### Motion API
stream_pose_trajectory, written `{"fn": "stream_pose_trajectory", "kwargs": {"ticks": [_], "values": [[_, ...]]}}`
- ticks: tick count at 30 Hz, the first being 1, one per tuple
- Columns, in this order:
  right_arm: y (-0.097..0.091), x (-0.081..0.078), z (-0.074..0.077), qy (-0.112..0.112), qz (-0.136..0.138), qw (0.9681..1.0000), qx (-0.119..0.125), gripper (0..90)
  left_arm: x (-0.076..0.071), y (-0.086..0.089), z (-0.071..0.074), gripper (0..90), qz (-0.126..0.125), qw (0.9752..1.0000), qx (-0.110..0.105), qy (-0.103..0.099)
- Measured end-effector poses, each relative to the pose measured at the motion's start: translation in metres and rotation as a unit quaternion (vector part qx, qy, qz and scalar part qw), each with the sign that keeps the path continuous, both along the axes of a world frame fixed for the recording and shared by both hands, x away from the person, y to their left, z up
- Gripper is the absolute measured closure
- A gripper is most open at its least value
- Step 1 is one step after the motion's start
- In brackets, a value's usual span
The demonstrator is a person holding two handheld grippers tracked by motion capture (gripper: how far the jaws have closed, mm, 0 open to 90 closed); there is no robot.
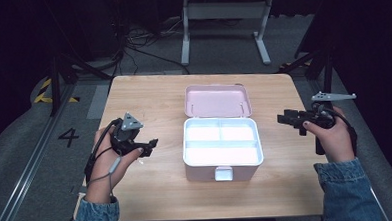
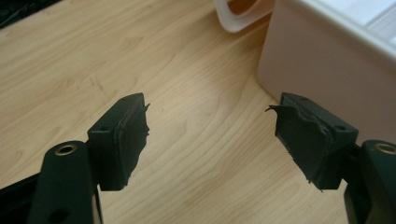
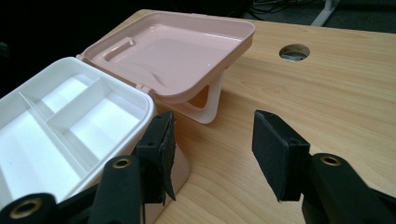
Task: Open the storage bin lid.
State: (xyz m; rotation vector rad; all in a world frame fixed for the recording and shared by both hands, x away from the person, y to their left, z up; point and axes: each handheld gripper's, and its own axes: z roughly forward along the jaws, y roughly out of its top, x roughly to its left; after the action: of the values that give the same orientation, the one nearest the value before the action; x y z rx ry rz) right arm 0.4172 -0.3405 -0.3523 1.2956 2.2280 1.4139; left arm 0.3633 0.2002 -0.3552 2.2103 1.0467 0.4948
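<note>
- Flanking the pink box (image 1: 222, 162) at frame centre, the left gripper (image 1: 144, 145) and right gripper (image 1: 288, 120) both stand released, grasping nothing.
- Its white tray (image 1: 222, 140) sits inside.
- Farther up, the lid (image 1: 217, 100) lies open.

In the left gripper view, the pale pink plastic storage box (image 2: 322, 70) runs off the right edge; its white handle (image 2: 236, 18) is cropped at the top.

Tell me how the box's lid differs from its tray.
The lid is pink, the tray white. The lid is one plain open shell with a white handle under it; the tray is split into compartments. The lid lies flipped back behind the tray. Both are empty, rounded rectangles.
</note>
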Motion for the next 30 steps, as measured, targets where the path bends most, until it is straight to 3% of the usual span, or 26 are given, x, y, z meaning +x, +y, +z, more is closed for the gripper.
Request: {"fn": "stream_pose_trajectory", "kwargs": {"ticks": [3, 5, 10, 17, 25, 30], "values": [[-0.002, 0.001, -0.004, 0.010, 0.000, 0.9999, -0.006, 49.2, 0.000, 0.006, -0.010, 25.5, -0.001, 0.9995, 0.005, 0.031], [-0.003, 0.002, -0.006, 0.017, -0.002, 0.9998, -0.006, 49.1, 0.001, 0.007, -0.015, 25.5, 0.000, 0.9995, 0.006, 0.030], [-0.006, 0.006, -0.015, 0.035, -0.009, 0.9992, -0.021, 48.6, 0.007, 0.015, -0.031, 25.2, 0.001, 0.9980, 0.020, 0.060], [-0.010, 0.013, -0.029, 0.058, -0.019, 0.9976, -0.034, 47.8, 0.015, 0.026, -0.048, 24.7, 0.018, 0.9960, 0.017, 0.086], [-0.014, 0.016, -0.043, 0.075, -0.026, 0.9958, -0.046, 46.5, 0.022, 0.031, -0.064, 23.9, 0.031, 0.9919, 0.021, 0.122], [-0.014, 0.018, -0.051, 0.088, -0.026, 0.9943, -0.056, 45.6, 0.025, 0.033, -0.072, 23.4, 0.037, 0.9894, 0.040, 0.134]]}}
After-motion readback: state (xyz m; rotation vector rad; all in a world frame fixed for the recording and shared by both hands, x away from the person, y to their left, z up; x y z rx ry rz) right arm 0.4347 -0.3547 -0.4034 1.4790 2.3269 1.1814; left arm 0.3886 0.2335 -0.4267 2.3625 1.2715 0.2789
